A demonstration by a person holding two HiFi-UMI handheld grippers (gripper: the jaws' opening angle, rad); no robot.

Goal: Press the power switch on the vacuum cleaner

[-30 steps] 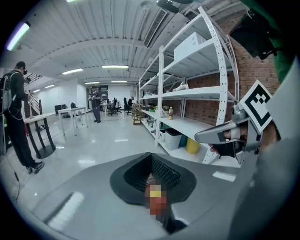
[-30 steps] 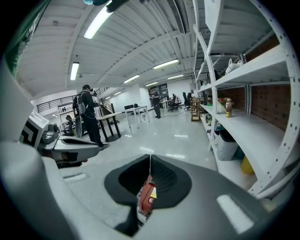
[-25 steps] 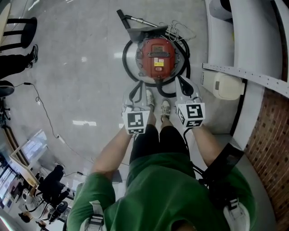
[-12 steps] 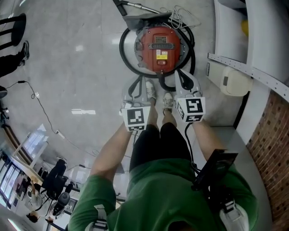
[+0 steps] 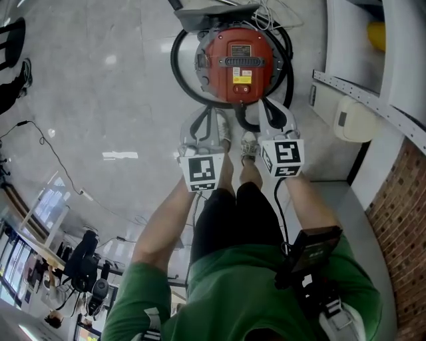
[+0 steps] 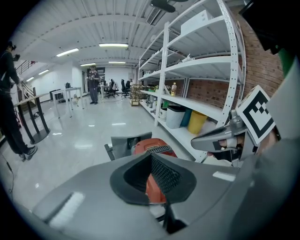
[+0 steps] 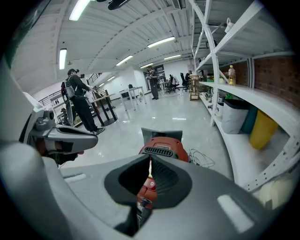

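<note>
The red round vacuum cleaner point(image 5: 234, 63) stands on the floor ahead of the person's shoes point(image 5: 223, 136), ringed by its black hose point(image 5: 178, 70). On its top are a black vent and a yellow label; I cannot pick out the power switch. My left gripper point(image 5: 200, 123) and right gripper point(image 5: 271, 118) are held side by side just short of the vacuum, above the floor. Both are shut with nothing in them. In the left gripper view the vacuum point(image 6: 144, 145) shows over the closed left gripper point(image 6: 151, 157). The right gripper point(image 7: 150, 161) points at the vacuum point(image 7: 164, 144).
White shelving point(image 5: 373, 100) along a brick wall point(image 5: 399, 206) bounds the right side, with bins point(image 7: 260, 129) on its lowest shelf. A grey floor nozzle point(image 5: 213, 10) and loose cord point(image 7: 201, 157) lie behind the vacuum. A cable point(image 5: 53, 156) runs across the left floor; people point(image 7: 79, 101) stand farther off.
The vacuum has grown larger and slid toward the top of the head view as the person drew closer. Both grippers stay shut, side by side, now nearer the vacuum.
</note>
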